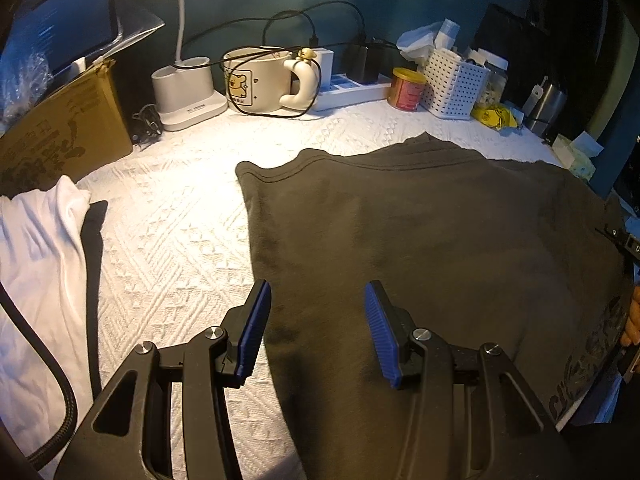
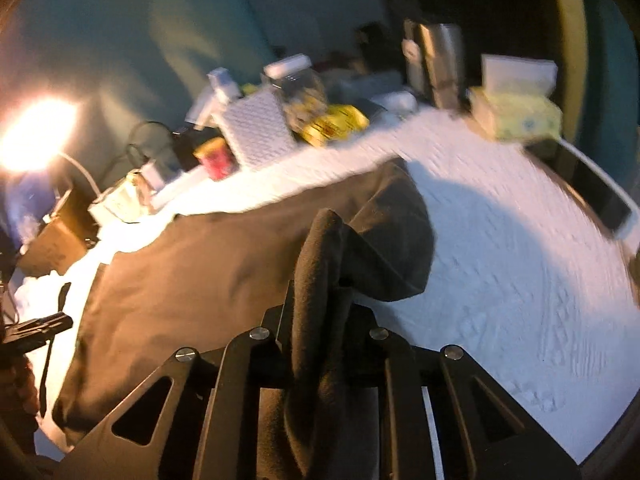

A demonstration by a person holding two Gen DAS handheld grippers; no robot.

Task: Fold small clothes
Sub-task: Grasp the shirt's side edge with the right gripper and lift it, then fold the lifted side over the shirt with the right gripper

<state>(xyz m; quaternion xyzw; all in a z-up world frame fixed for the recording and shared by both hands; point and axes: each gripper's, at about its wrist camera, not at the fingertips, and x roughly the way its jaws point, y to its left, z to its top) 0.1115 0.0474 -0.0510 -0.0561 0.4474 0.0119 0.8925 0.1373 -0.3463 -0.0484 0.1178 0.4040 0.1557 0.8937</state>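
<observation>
A dark grey-brown garment [image 1: 432,248] lies spread flat on the white textured cloth [image 1: 168,240]. My left gripper [image 1: 316,332] hovers over its near left edge with its blue pads [image 1: 380,332] apart and nothing between them. In the right wrist view my right gripper [image 2: 320,304] is shut on a bunched fold of the dark garment [image 2: 320,280], lifted off the cloth at the garment's right side. The rest of the garment [image 2: 192,268] stays flat to the left. The pads are hidden by the fabric.
A white garment [image 1: 36,272] lies at the left. Along the back stand a cardboard box [image 1: 64,128], a lamp base [image 1: 188,92], a mug [image 1: 260,80], a power strip [image 1: 352,90], a tin [image 1: 408,88] and a white basket [image 1: 456,84]. A tissue box [image 2: 516,116] and a phone [image 2: 604,196] sit at the right.
</observation>
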